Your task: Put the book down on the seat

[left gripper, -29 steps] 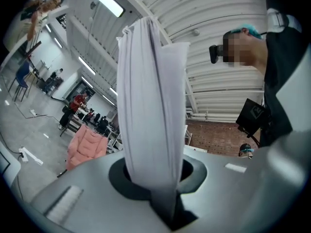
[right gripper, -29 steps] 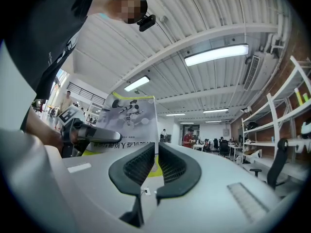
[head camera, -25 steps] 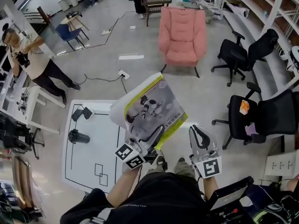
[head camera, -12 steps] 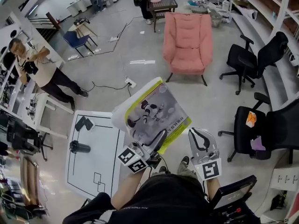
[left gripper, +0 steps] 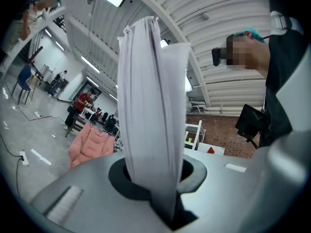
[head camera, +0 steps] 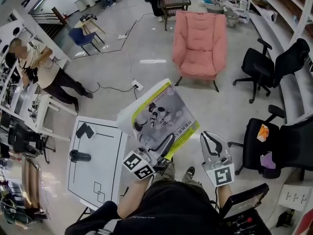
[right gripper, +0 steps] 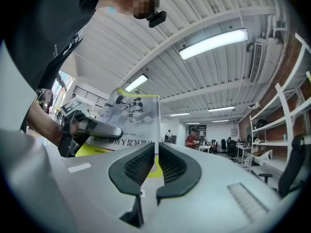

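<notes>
A book point(head camera: 164, 115) with a grey and yellow-green cover is held up at a tilt in front of the person, with my left gripper point(head camera: 164, 143) shut on its lower edge. In the left gripper view its white page block point(left gripper: 150, 106) stands upright between the jaws. My right gripper point(head camera: 211, 138) hovers just right of the book, shut and empty; in its own view the jaws point(right gripper: 156, 160) nearly touch, with the book point(right gripper: 132, 114) and left gripper point(right gripper: 90, 127) beyond. The pink armchair point(head camera: 200, 45) stands further ahead on the floor, its seat bare.
Two black office chairs point(head camera: 264, 65) point(head camera: 279, 141) stand at the right, the near one with small items on its seat. A white mat with black lines point(head camera: 95, 155) lies on the floor at the left. A person point(head camera: 46, 72) stands by desks far left. A cable and socket strip point(head camera: 137, 85) lie ahead.
Both grippers and the book keep the same pose. The floor scene has shifted a little in the head view, and the armchair sits slightly further right.
</notes>
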The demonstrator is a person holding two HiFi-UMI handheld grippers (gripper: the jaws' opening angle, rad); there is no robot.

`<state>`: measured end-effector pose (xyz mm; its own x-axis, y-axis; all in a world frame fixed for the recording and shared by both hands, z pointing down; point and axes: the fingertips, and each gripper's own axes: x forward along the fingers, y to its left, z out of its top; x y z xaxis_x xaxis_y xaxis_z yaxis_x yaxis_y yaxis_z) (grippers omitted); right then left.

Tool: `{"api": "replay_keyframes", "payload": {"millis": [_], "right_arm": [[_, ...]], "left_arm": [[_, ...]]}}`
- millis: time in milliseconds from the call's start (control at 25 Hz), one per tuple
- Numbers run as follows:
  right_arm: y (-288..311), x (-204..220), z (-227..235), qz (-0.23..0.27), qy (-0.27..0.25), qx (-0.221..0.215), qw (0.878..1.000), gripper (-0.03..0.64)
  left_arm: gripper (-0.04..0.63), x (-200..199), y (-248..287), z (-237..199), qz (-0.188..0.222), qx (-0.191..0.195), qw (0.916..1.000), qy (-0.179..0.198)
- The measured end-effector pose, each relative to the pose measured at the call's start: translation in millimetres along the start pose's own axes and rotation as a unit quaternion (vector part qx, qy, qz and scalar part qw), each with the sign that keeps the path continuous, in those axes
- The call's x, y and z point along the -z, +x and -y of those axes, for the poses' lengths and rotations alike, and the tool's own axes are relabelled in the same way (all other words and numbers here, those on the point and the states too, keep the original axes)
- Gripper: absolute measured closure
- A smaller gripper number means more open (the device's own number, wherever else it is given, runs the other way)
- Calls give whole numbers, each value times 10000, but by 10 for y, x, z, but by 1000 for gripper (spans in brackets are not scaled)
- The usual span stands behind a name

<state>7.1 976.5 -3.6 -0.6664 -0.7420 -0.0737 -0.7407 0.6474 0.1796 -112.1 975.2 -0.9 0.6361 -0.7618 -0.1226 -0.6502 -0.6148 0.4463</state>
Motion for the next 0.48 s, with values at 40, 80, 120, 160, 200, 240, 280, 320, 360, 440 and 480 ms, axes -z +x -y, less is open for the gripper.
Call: {"api": "replay_keyframes", "payload": {"millis": [40, 80, 120, 160, 200, 240, 280, 320, 360, 440, 480], "right_arm": [[46, 15, 41, -5, 0, 15, 10000, 578], [98, 31, 73, -20, -16, 30, 10000, 578], [164, 46, 96, -36, -45, 46, 10000, 578], [244, 60, 118, -59, -71, 71, 9999, 578], [334, 72, 147, -90, -87, 105, 9999, 578], [427, 79, 181, -130, -90, 145, 9998, 578], [519, 82, 211, -182, -94, 181, 9996, 578], [606, 80, 229, -239, -117, 202, 9994, 578], [693, 77, 230, -293, -145, 210, 9992, 578], [897, 70, 226, -327, -142, 234, 9991, 578], [1008, 51, 242, -262, -108, 282, 9992, 578]], "left_arm": [[528, -3, 60, -56, -3, 6, 10000, -20], [528, -14, 112, -118, 3, 17, 10000, -37], [528, -38, 157, -190, 18, 35, 10000, -48], [528, -74, 202, -271, 37, 63, 10000, -58], [528, -113, 254, -356, 54, 106, 9999, -74], [528, -149, 315, -440, 66, 164, 9998, -102], [528, -181, 378, -520, 68, 235, 9996, -145], [528, -210, 433, -596, 60, 310, 9993, -192], [528, -246, 473, -673, 45, 377, 9990, -224], [528, -348, 520, -854, 22, 459, 9988, -189], [528, -402, 547, -947, 16, 490, 9987, -138]]}}
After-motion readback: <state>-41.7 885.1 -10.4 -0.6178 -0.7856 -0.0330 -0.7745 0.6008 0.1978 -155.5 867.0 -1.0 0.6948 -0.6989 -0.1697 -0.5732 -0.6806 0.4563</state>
